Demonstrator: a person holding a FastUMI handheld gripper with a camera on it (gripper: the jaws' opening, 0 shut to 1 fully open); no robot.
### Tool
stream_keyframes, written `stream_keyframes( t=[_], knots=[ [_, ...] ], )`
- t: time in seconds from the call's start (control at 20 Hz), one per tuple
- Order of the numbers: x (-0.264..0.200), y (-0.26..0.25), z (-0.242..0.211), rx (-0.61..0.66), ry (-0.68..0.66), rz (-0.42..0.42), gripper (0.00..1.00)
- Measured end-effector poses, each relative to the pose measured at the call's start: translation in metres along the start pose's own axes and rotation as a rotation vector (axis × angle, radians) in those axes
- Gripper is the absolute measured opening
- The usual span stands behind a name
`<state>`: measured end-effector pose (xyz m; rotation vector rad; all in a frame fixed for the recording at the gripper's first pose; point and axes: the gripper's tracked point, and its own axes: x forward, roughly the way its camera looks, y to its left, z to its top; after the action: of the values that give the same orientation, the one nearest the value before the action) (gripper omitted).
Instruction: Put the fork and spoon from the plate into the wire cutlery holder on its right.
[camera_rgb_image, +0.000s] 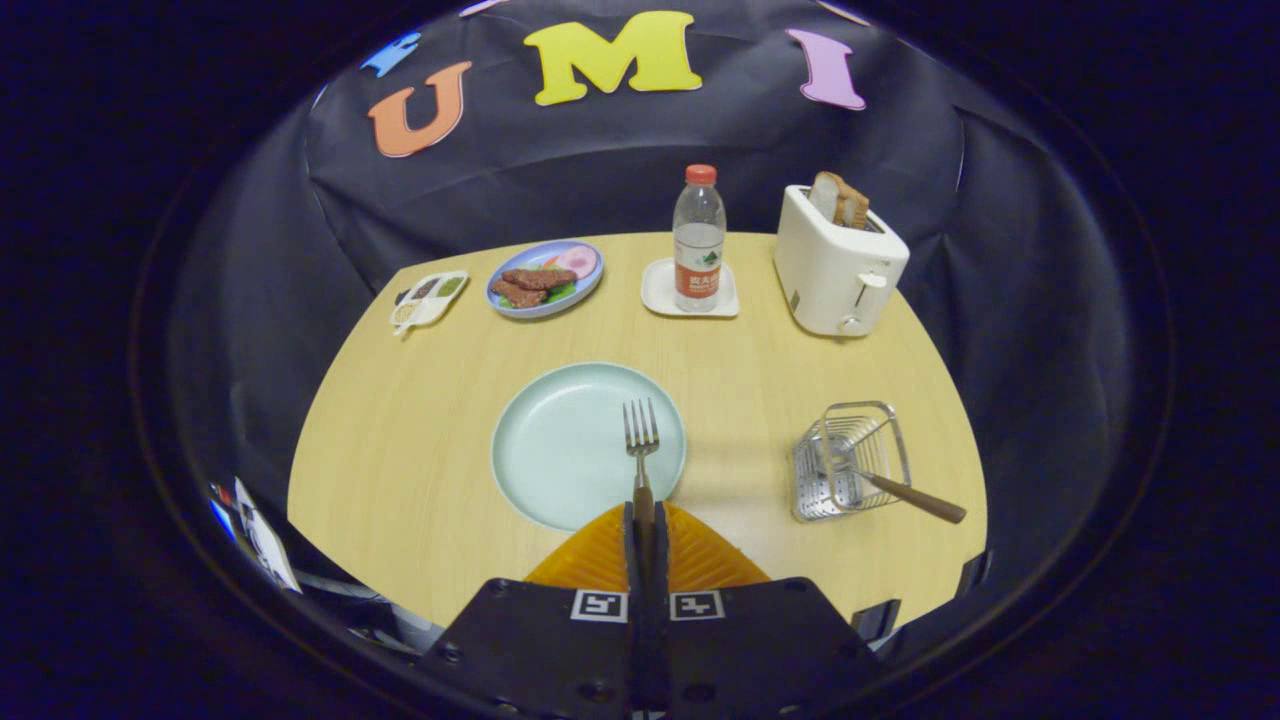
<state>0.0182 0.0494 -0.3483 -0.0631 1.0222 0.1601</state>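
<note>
The tool (645, 515) pinches the fork (641, 440) by its handle over the plate (560, 450); the spoon (915, 497) seemingly rests in the holder (850, 462).

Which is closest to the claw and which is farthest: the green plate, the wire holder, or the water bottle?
The claw is shut on the fork.
1. Green plate: just ahead of the claw, under the fork's prongs.
2. Wire holder: farther off to the right, a wooden handle sticking out of it.
3. Water bottle: far across the table, beside the toaster.
</note>
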Motion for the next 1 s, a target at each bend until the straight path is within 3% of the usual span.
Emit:
stream_keyframes(
  t=[0.6, 1.0],
  knots=[
    [-0.041, -0.125, -0.009, 0.061, 0.03, -0.074, 0.01],
    [-0.04, -0.165, -0.015, 0.06, 0.163, -0.097, 0.01]
  ],
)
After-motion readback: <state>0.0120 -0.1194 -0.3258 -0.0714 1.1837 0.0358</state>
